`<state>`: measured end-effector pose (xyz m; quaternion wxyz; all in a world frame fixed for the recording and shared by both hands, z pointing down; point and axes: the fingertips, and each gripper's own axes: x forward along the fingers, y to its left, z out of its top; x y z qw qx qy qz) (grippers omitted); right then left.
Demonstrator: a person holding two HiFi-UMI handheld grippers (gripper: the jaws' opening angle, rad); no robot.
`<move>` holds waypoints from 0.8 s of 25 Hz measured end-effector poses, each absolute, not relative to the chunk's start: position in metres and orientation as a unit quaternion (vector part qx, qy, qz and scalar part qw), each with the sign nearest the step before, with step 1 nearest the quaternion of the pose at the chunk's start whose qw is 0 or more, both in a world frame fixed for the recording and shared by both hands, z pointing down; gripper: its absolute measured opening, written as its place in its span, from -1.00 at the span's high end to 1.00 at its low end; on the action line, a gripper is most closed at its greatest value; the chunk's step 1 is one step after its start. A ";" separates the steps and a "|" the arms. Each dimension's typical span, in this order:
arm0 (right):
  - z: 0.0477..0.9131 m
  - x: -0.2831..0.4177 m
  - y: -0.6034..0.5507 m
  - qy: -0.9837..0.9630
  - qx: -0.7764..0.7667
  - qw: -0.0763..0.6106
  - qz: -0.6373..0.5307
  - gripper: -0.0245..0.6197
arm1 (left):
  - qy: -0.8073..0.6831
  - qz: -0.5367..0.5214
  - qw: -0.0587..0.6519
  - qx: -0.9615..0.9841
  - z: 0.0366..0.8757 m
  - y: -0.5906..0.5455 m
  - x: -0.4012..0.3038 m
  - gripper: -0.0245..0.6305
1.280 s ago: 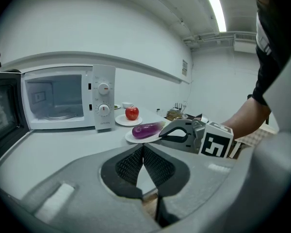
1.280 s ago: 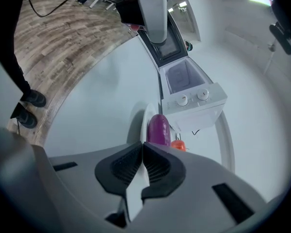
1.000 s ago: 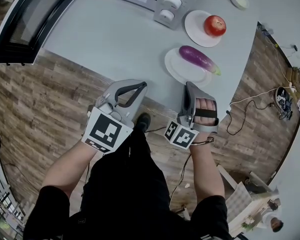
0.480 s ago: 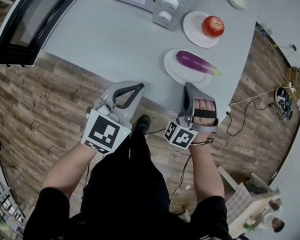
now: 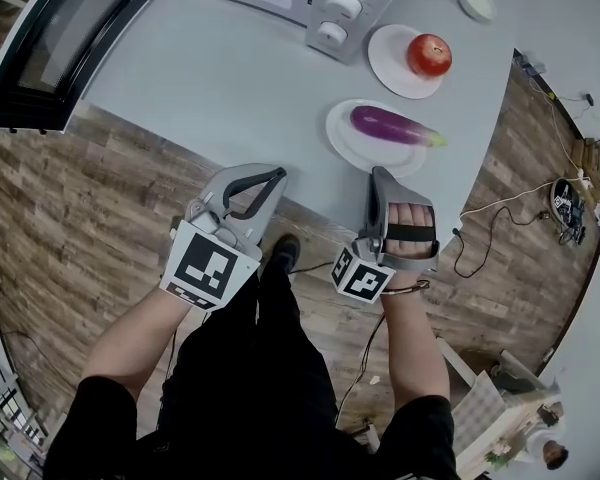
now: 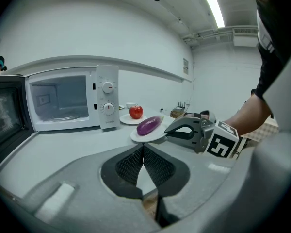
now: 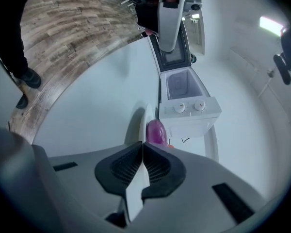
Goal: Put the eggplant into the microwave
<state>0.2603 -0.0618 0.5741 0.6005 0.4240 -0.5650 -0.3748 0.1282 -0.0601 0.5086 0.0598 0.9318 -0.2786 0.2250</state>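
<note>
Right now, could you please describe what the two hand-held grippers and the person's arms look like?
Both the left hand-held gripper and the right hand-held gripper are light grey shells with black ribbed pads, each carrying a cube of black-and-white square markers. A black strap crosses the right one's handle. The sleeves are short and black.

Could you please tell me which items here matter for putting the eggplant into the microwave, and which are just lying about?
For the job: eggplant, its plate, microwave with door open.
Lying about: apple on a second plate, small white bowl.
</note>
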 end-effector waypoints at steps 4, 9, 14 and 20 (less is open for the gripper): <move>0.570 0.259 -0.063 -0.560 0.427 0.594 -0.389 0.86 | -0.281 0.225 0.058 0.931 0.510 -0.059 0.127 0.90; 0.559 0.257 -0.061 -0.556 0.431 0.588 -0.399 0.86 | -0.284 0.223 0.051 0.931 0.502 -0.055 0.124 0.90; 0.532 0.250 -0.059 -0.557 0.435 0.575 -0.413 0.85 | -0.291 0.221 0.042 0.930 0.483 -0.053 0.120 0.90; 0.485 0.239 -0.056 -0.553 0.437 0.555 -0.441 0.85 | -0.307 0.209 0.026 0.928 0.440 -0.047 0.117 0.90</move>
